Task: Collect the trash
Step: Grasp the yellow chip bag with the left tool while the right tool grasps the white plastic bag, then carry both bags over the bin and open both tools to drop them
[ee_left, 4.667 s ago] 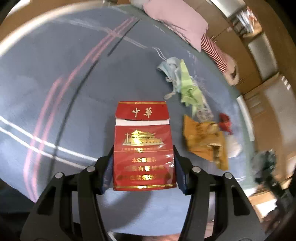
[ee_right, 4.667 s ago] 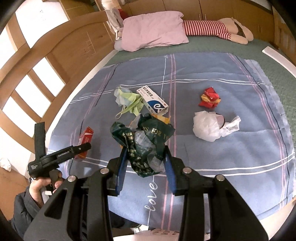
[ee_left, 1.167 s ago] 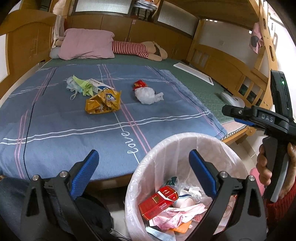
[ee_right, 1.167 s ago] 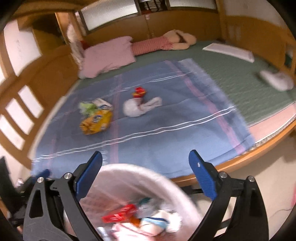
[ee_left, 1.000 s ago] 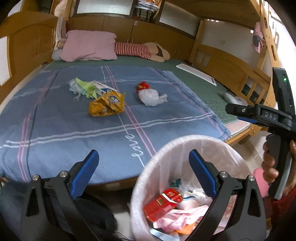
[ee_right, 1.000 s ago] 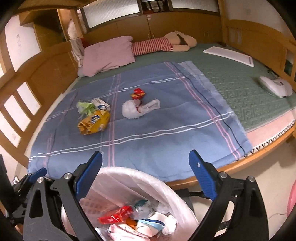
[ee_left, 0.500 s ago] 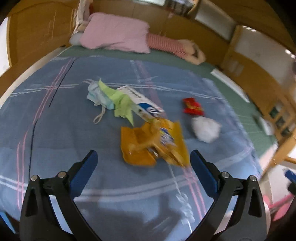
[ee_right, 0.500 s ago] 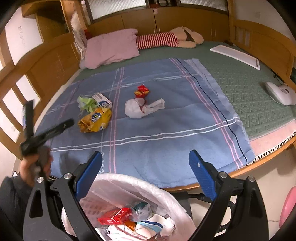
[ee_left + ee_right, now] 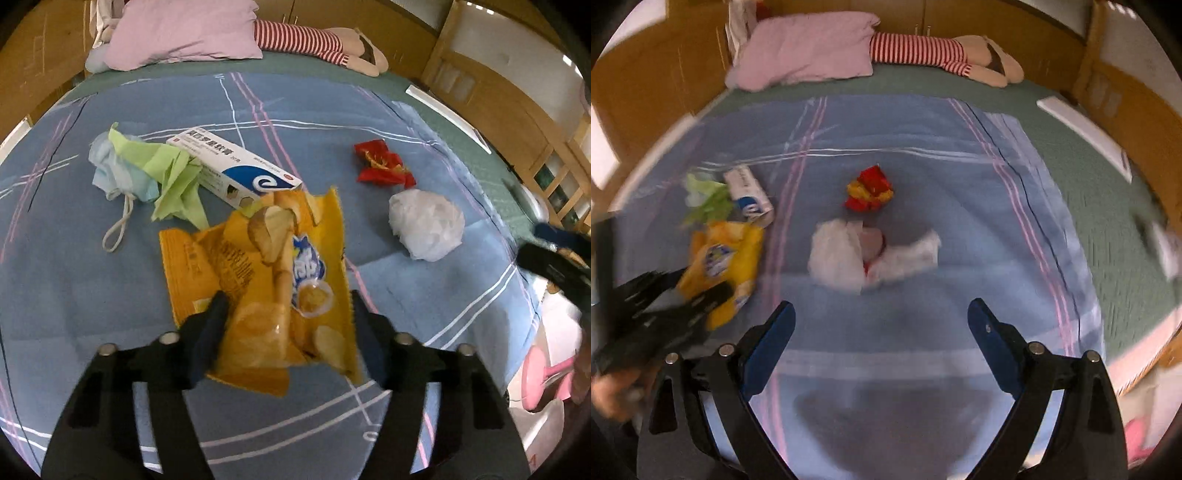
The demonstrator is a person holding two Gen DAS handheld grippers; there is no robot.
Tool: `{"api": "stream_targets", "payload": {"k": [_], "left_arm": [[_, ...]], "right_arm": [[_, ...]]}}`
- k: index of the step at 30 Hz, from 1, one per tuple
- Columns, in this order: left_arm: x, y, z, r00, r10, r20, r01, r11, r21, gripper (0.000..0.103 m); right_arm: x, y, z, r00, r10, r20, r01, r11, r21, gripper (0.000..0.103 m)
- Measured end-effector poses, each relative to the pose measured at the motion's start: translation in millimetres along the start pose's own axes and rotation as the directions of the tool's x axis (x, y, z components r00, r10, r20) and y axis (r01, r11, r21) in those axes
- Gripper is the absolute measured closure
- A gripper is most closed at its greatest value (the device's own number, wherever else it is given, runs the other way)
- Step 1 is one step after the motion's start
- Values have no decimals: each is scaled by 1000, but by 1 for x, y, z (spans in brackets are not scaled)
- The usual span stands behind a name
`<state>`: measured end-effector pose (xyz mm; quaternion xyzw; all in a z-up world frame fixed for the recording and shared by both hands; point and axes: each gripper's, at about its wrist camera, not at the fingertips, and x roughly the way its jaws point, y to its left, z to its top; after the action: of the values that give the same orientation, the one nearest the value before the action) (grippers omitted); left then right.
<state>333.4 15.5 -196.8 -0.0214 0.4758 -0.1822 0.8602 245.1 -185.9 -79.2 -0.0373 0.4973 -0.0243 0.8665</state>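
Left gripper closing narrow around yellow chip bag; right gripper wide, empty. Still ahead on blue bedsheet: medicine box, face mask, green paper, red wrapper, white plastic bag.

Blur and cover on the bed

Right wrist view smears the white crumpled plastic bag; the black left gripper covers the near end of the yellow crinkled chip bag.

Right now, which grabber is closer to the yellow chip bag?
Left. The left gripper has its fingers either side of the yellow chip bag. The right gripper is open, off to the bag's right, facing the white wad.
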Motion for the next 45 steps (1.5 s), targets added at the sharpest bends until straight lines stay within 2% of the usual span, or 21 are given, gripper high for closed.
{"api": "stream_targets", "payload": {"k": [1, 3, 4, 5, 7, 8, 11, 14, 17, 19, 22, 26, 29, 32, 38, 41, 45], "left_arm": [[-1, 1, -1, 1000, -1, 1, 1, 1000, -3, 44], [-4, 4, -2, 1000, -7, 6, 7, 1000, -16, 44], [-6, 6, -2, 1000, -11, 10, 11, 1000, -23, 44], [-8, 9, -3, 1000, -14, 15, 14, 999, -29, 44], [-10, 13, -3, 1000, -15, 20, 16, 999, -36, 44], [-10, 14, -3, 1000, -17, 21, 18, 999, -39, 46], [-13, 14, -1, 999, -34, 28, 35, 998, -48, 48], [-17, 9, 0, 998, -48, 46, 50, 998, -35, 49], [-18, 6, 0, 998, -45, 50, 46, 999, -22, 49], [-17, 7, 0, 998, -43, 47, 44, 999, -25, 49], [-19, 11, -2, 998, -39, 50, 41, 999, -36, 53], [-32, 14, -5, 996, -30, 89, 34, 998, -52, 59], [-48, 14, -10, 991, -33, 127, 41, 997, -62, 61], [-68, 3, -20, 985, 30, 170, -28, 1000, -13, 61], [-124, -30, -52, 968, 94, 233, -102, 994, 24, 61], [-157, -46, -71, 958, 122, 258, -132, 991, 23, 61], [-193, -75, -93, 937, 195, 290, -219, 974, 52, 61]], "right_arm": [[15, 7, 11, 1000, -26, -11, 26, 999, -25, 11], [30, 6, 23, 999, -34, -17, 34, 999, 4, 11], [35, -1, 29, 1000, -8, -19, 9, 998, 56, 11], [41, -12, 34, 998, 53, -23, -49, 989, 139, 11], [50, -35, 39, 990, 135, -27, -123, 952, 280, 11], [52, -40, 40, 990, 139, -31, -123, 944, 307, 11], [71, -43, 42, 984, 141, -110, -100, 945, 311, 11], [94, -31, 36, 961, 188, -205, -125, 950, 287, 14], [102, -12, 30, 943, 230, -242, -174, 957, 232, 25], [100, 2, 27, 942, 234, -241, -194, 965, 178, 52], [93, 20, 26, 946, 223, -237, -208, 974, 85, 70], [57, 35, 23, 971, 166, -171, -177, 983, -50, 73], [17, 42, 15, 988, 124, -89, -135, 982, -135, 73], [-30, 47, -5, 995, 102, 6, -99, 977, -187, 73], [-104, 44, -46, 983, 105, 148, -73, 975, -208, 73], [-129, 37, -65, 977, 111, 180, -76, 979, -187, 73], [-159, 31, -91, 972, 108, 211, -76, 985, -152, 73]]}}
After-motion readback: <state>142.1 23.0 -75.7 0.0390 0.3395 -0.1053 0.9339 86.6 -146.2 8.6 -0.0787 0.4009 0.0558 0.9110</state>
